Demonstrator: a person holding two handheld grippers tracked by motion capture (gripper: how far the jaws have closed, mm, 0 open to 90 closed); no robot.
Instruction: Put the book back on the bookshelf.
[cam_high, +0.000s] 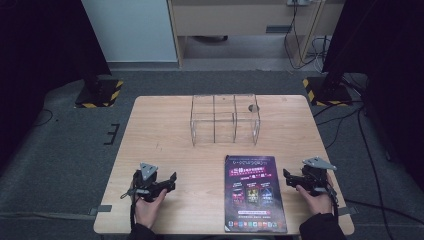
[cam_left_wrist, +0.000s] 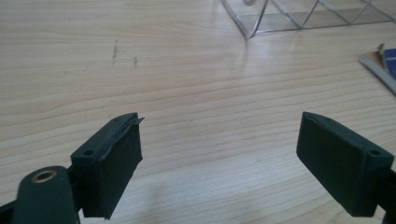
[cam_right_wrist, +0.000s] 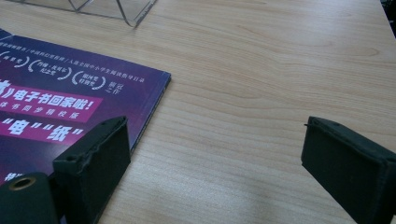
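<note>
Magazine (cam_high: 255, 192) lies flat between both hands; left tool (cam_high: 167, 181) and right tool (cam_high: 289, 177) rest wide open, empty.

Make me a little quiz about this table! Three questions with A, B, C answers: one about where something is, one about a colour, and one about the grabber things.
1. Where does the magazine lie?
A. Inside the clear rack
B. Flat on the table, near the front edge
C. On the floor

2. What colour is most of the magazine's cover?
A. Dark purple
B. Yellow
C. Green

3. How is the left hand-held gripper?
A. Shut on the magazine
B. Shut on nothing
C. Open, with nothing between its jaws

Answers:
1. B, since the high view shows it flat on the table, in front of the clear rack.
2. A, since the cover is dark purple with pink bands.
3. C, since the left gripper view shows the jaws wide apart over bare wood.
</note>
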